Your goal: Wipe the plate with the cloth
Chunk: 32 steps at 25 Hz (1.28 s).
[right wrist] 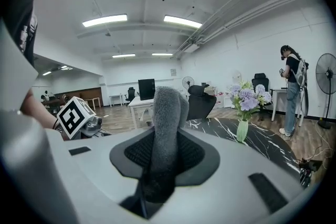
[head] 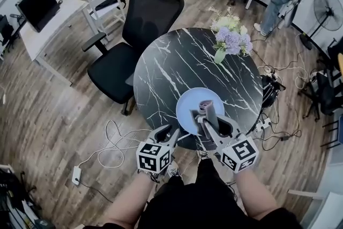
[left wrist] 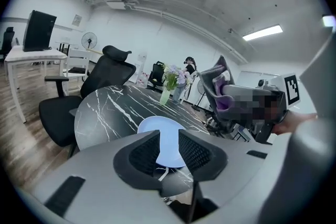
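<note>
Grey fleecy cloth (right wrist: pixel 167 113): one piece, folded into a thick strip, clamped low down between the jaws of the right hand-held gripper (right wrist: pixel 164 136), its free end standing up above them. It is judged soft, light and compressible, unlikely to slip from the ribbed pads; the present hold near the lower end leaves a padded length free for wiping. Pale blue plate (head: pixel 186 110): one, round, lying flat on the near part of the black white-veined marble tabletop (head: pixel 171 61), close to the near edge, with the cloth held over its right side. It is judged stiff, smooth and breakable, and liable to skate on the polished stone under a sideways wipe; the near left rim looks the best place to steady it. Left hand-held gripper (left wrist: pixel 169 136): jaws apart, nothing between them, aimed at the plate from just short of the near edge. Vase of flowers (head: pixel 230 35): far right on the tabletop, well apart from the plate. Markings: no brand, label or writing readable on cloth or plate; the marker cubes (head: pixel 154 157) carry black-and-white square patterns only.
</note>
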Each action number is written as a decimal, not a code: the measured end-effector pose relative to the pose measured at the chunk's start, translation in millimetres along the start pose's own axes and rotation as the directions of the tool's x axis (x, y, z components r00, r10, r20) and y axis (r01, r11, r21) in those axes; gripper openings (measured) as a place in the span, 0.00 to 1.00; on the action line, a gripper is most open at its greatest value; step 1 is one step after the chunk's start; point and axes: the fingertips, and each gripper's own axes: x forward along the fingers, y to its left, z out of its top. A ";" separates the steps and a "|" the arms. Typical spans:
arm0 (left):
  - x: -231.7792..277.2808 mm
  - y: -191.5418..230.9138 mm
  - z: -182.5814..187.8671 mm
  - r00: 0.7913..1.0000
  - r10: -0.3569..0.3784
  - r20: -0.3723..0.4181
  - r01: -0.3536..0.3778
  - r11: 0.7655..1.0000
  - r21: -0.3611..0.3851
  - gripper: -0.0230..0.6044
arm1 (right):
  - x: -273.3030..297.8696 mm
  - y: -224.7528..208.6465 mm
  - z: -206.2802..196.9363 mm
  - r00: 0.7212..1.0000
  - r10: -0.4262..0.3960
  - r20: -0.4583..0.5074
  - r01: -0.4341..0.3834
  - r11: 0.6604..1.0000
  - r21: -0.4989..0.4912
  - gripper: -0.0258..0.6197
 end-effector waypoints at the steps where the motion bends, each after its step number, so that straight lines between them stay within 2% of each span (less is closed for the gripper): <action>1: 5.2 3.0 -3.4 1.000 0.011 -0.013 -0.011 1.000 -0.023 0.24 | 3.3 -4.7 -1.0 1.000 0.008 -0.004 -0.008 1.000 0.002 0.21; 6: 31.5 16.4 -22.2 0.995 0.067 -0.076 -0.077 0.987 -0.140 0.26 | 23.1 -25.8 -11.4 0.997 0.067 -0.045 -0.067 0.998 0.010 0.21; 12: 68.9 37.0 -43.1 0.981 0.119 -0.156 -0.155 0.958 -0.243 0.26 | 49.0 -49.6 -35.0 0.986 0.129 -0.108 -0.126 0.992 0.027 0.21; 19: 103.6 57.5 -62.9 0.959 0.155 -0.237 -0.224 0.928 -0.298 0.26 | 74.3 -67.7 -69.5 0.961 0.194 -0.195 -0.189 0.981 0.044 0.21; 28: 132.7 75.1 -80.2 0.936 0.190 -0.297 -0.289 0.895 -0.339 0.26 | 104.1 -82.4 -112.6 0.924 0.247 -0.294 -0.229 0.969 0.093 0.21; 32: 138.5 81.1 -86.9 0.926 0.208 -0.315 -0.319 0.878 -0.357 0.22 | 116.2 -84.2 -131.2 0.901 0.272 -0.338 -0.251 0.962 0.106 0.21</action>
